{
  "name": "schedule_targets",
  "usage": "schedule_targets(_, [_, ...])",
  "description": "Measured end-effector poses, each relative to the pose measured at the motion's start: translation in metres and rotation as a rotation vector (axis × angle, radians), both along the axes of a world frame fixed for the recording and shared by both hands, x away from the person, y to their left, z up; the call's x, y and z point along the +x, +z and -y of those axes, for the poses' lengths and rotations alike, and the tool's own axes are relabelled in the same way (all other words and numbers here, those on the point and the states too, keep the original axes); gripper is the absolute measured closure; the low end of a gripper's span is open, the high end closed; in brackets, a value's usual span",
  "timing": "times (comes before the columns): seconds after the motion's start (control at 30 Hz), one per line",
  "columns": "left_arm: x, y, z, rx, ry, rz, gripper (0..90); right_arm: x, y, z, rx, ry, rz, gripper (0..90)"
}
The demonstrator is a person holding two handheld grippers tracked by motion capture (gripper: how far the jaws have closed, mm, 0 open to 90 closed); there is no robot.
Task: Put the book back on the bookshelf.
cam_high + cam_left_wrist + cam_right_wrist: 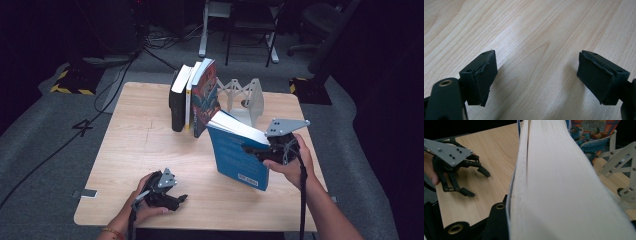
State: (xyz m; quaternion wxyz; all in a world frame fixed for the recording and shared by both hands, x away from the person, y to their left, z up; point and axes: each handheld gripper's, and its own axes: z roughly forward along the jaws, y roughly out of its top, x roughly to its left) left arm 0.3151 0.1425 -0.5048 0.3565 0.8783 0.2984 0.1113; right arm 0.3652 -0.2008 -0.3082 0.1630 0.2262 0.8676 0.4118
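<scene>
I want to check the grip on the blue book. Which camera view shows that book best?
The high view: the whole blue book shows there, tilted, clamped by the right gripper. The right gripper view gives a close look at its white page edges. The left gripper view looks at bare table between open jaws.

right gripper [250,148] grips tilted blue book [235,155] above table [135,150].

matt wood table [150,150], glossy book cover [235,155]
</scene>
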Motion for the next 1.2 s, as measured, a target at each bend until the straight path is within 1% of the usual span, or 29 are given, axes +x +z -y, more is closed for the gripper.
schedule_targets(0.13, [0.000,0.000,0.000,0.001,-0.003,0.000,16.5,0.006,0.003,0.007,-0.011,-0.038,0.015,61.4])
schedule_targets(0.2, [0.001,0.000,0.000,0.000,-0.006,0.000,16.5,0.011,0.002,0.011,-0.007,-0.067,0.024,61.4])
schedule_targets(0.33, [0.001,0.000,0.000,0.000,-0.007,0.000,16.5,0.018,0.002,0.020,0.009,-0.111,0.023,61.5])
schedule_targets(0.47, [0.001,0.000,0.000,0.000,-0.008,0.000,16.5,0.025,0.001,0.026,0.018,-0.134,0.028,61.4])
schedule_targets(0.57, [0.001,0.000,0.000,0.000,-0.008,0.000,16.4,0.030,0.002,0.028,0.024,-0.152,0.028,61.4])
schedule_targets(0.67, [0.001,0.000,0.000,-0.001,-0.009,0.000,16.5,0.035,0.002,0.029,0.015,-0.167,0.033,61.4])
schedule_targets(0.9, [0.001,0.000,0.000,-0.001,-0.009,0.001,16.4,0.053,0.003,0.032,0.042,-0.215,0.041,61.4])
schedule_targets(1.07, [0.001,0.000,0.000,-0.001,-0.012,0.000,16.4,0.066,0.006,0.032,0.056,-0.254,0.065,61.4])
schedule_targets(1.2, [0.001,0.000,0.000,-0.001,-0.012,0.000,16.4,0.079,0.007,0.033,0.079,-0.284,0.078,61.4])
